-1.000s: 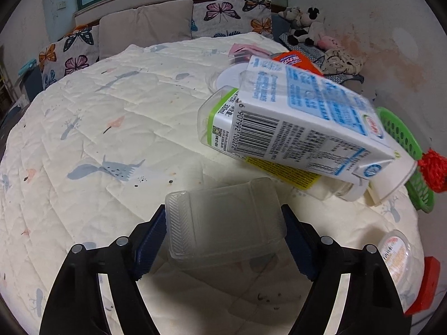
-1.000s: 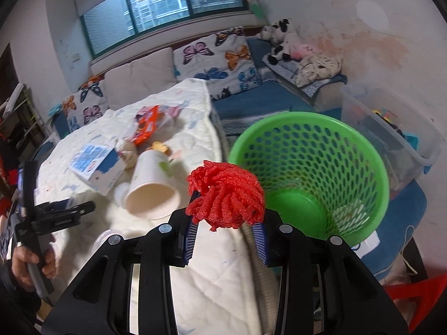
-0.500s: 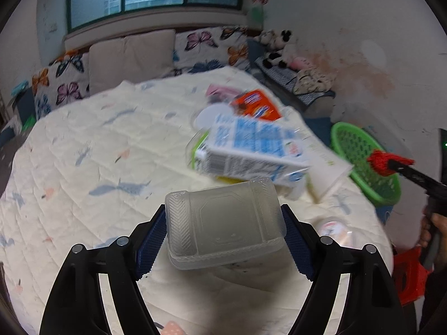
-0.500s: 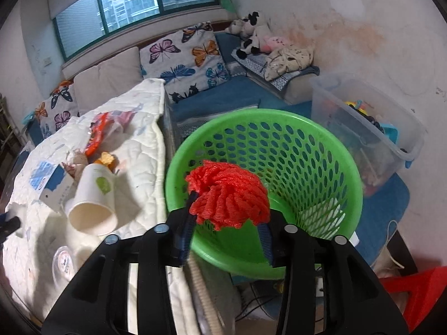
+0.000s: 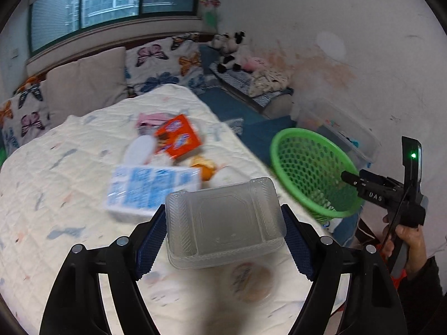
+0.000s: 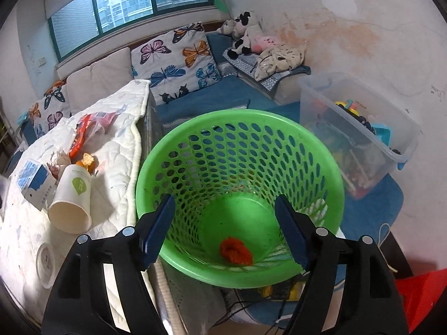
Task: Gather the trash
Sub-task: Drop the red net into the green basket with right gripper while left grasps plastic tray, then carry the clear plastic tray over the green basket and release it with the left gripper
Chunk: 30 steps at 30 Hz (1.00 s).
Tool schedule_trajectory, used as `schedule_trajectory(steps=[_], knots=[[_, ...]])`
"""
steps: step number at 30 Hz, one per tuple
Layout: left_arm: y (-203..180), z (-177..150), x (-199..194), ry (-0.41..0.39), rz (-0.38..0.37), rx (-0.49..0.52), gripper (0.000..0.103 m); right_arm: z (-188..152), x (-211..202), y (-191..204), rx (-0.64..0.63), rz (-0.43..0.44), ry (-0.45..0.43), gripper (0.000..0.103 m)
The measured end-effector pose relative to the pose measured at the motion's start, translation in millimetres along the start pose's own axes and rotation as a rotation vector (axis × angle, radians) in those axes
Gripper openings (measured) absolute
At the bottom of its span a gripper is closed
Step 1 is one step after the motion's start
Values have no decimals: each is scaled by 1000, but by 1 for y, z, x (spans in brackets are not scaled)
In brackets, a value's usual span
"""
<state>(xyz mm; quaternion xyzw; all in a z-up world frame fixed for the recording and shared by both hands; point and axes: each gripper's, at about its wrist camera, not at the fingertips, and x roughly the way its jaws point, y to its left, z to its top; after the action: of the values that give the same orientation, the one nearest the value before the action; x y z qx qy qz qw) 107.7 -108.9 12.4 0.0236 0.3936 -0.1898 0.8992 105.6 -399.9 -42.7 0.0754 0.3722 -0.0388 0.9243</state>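
Note:
My left gripper is shut on a clear plastic tray, held above the quilted bed. My right gripper hangs over the green basket; its jaws are opening with nothing between them. A red fuzzy ball lies on the basket's floor. In the left wrist view the basket stands off the bed's right edge, and the right gripper reaches over it, held by a hand. Still on the bed: a blue and white carton, an orange packet, a paper cup.
A round lidded cup lies near the bed's front edge, also seen as a lid. A clear storage bin of toys stands right of the basket. Butterfly pillows line the back. A red stool sits low right.
The right jaws spread and the red ball dropped into the basket. The left gripper rose and swung right with the clear tray, bringing the basket and the other gripper into view.

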Motion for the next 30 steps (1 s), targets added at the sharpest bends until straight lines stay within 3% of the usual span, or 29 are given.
schedule_trajectory(steps=[16, 27, 30], knots=[[-106, 38, 95, 116, -57, 146, 76, -29, -41, -26, 28, 7, -43, 79], [-152, 46, 148, 192, -61, 198, 78, -55, -47, -35, 66, 20, -23, 80], [-156, 46, 157, 205, -75, 190, 88, -59, -46, -35, 71, 27, -16, 80]])
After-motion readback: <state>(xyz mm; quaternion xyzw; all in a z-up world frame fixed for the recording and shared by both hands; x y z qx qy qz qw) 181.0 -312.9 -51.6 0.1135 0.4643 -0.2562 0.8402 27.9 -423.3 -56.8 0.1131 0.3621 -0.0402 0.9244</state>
